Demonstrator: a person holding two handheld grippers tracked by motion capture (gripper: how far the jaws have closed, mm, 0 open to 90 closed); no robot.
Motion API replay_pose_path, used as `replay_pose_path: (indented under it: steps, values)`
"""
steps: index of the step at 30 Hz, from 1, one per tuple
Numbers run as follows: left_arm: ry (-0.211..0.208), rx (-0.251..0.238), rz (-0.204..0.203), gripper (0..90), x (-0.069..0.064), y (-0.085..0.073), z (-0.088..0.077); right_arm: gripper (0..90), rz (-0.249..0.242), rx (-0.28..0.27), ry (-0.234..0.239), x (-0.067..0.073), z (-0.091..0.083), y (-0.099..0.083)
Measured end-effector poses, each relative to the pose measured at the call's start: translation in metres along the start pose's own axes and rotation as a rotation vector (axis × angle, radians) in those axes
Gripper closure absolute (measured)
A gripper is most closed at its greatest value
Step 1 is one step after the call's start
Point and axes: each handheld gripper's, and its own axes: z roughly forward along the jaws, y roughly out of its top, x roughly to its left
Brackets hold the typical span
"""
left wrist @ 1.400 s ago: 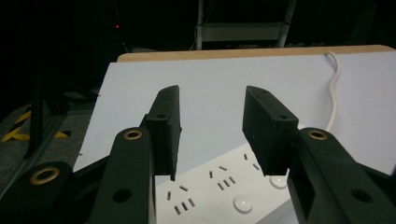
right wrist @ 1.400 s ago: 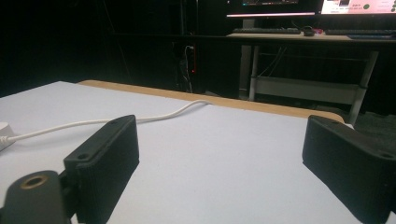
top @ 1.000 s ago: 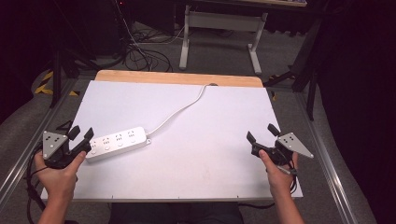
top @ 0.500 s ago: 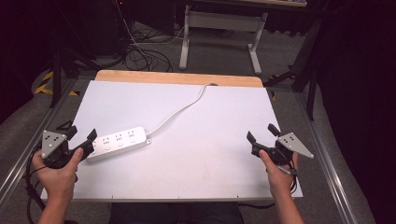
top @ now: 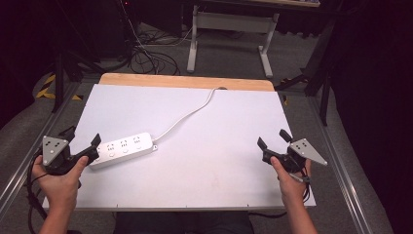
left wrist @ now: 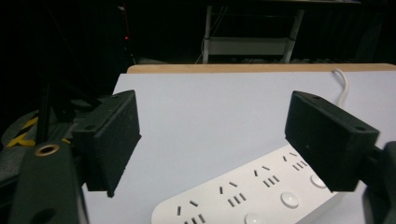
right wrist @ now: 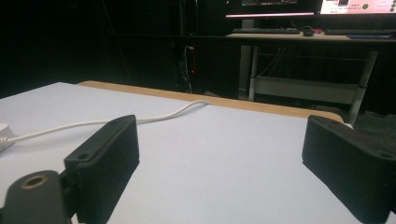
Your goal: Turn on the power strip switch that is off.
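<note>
A white power strip [top: 125,148] lies on the left half of the white table [top: 219,180], and its white cable [top: 187,114] runs to the far edge. My left gripper [top: 84,136] sits at the strip's left end, open. Its jaws have just been opening, and nothing is pinched between them. In the left gripper view the strip [left wrist: 252,191] lies low between the spread jaws of the left gripper [left wrist: 215,121], close under the right one. My right gripper [top: 272,139] rests near the table's right side, open and empty. The right gripper view shows the right gripper [right wrist: 224,140] and the cable [right wrist: 140,119] beyond.
A wooden strip [top: 185,81] borders the table's far edge. Metal rails run along both sides of the table. Behind it stand a desk frame [top: 229,22] and loose floor cables [top: 146,58] in a dark room.
The left gripper's jaws have spread wider apart. Both hands and the power strip have stayed where they were.
</note>
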Motion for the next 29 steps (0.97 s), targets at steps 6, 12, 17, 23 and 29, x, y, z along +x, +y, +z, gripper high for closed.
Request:
replay_pose_path:
  steps: [6,12,17,23,29]
  values:
    - [0.024,-0.002,0.002,2.2,-0.0010,0.0004,0.0005,10.8,0.004,-0.005,0.004,-0.0002,-0.0003,0.0002]
    - [0.009,0.003,0.028,1.4,-0.0039,0.0004,-0.0001,5.4,0.009,-0.010,0.006,-0.0004,-0.0004,0.0004]
    - [-0.006,0.000,0.036,1.4,-0.0045,-0.0003,0.0001,3.6,0.008,-0.010,0.017,-0.0008,-0.0003,0.0000]
    - [-0.015,0.001,0.050,1.5,-0.0050,-0.0006,-0.0002,1.7,-0.019,-0.004,0.063,-0.0003,-0.0003,-0.0010]
    - [-0.021,0.003,0.055,1.9,-0.0051,-0.0009,0.0004,1.5,-0.019,-0.012,0.076,-0.0005,-0.0006,-0.0012]
